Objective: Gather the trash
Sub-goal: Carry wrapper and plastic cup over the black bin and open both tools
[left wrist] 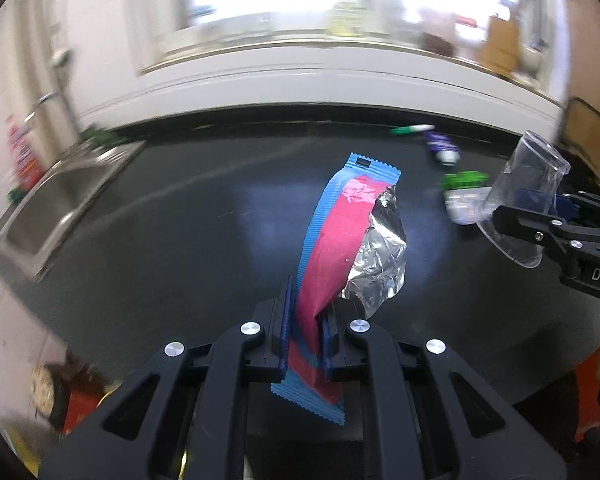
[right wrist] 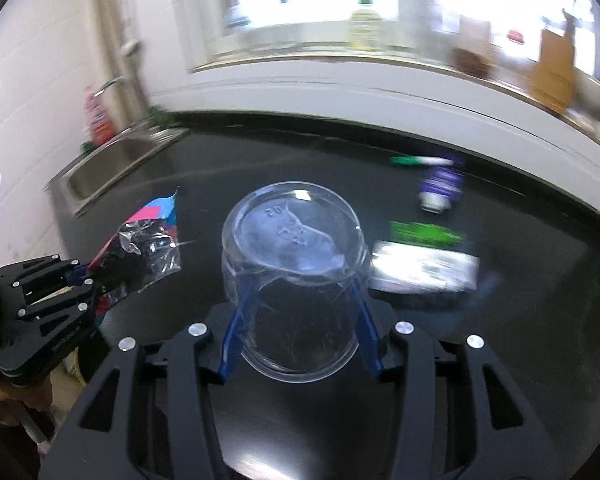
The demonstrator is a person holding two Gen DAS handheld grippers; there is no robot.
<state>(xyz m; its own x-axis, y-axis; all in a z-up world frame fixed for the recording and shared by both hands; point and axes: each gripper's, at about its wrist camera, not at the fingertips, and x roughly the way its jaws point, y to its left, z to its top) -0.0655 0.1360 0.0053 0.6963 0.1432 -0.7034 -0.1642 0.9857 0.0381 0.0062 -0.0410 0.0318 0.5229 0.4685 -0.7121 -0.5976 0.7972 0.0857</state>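
In your left wrist view, the left gripper point(left wrist: 306, 334) pinches a pink-and-blue foil-lined snack wrapper point(left wrist: 336, 240) at centre frame, above the black countertop point(left wrist: 180, 220); your right gripper point(left wrist: 512, 216) enters at right clamping an empty clear plastic cup point(left wrist: 528, 184). The steel sink point(left wrist: 64, 196) at left is blurred, its contents unclear. In your right wrist view, the cup point(right wrist: 296, 276) fills the centre, base toward the lens, squeezed between blue pads point(right wrist: 232, 344). Only here does a green-topped tray point(right wrist: 424, 264) show whole, though smeared.

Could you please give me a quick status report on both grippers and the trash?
Left gripper shut on snack wrapper. Right gripper shut on clear plastic cup. More litter on black counter; nothing blocking.
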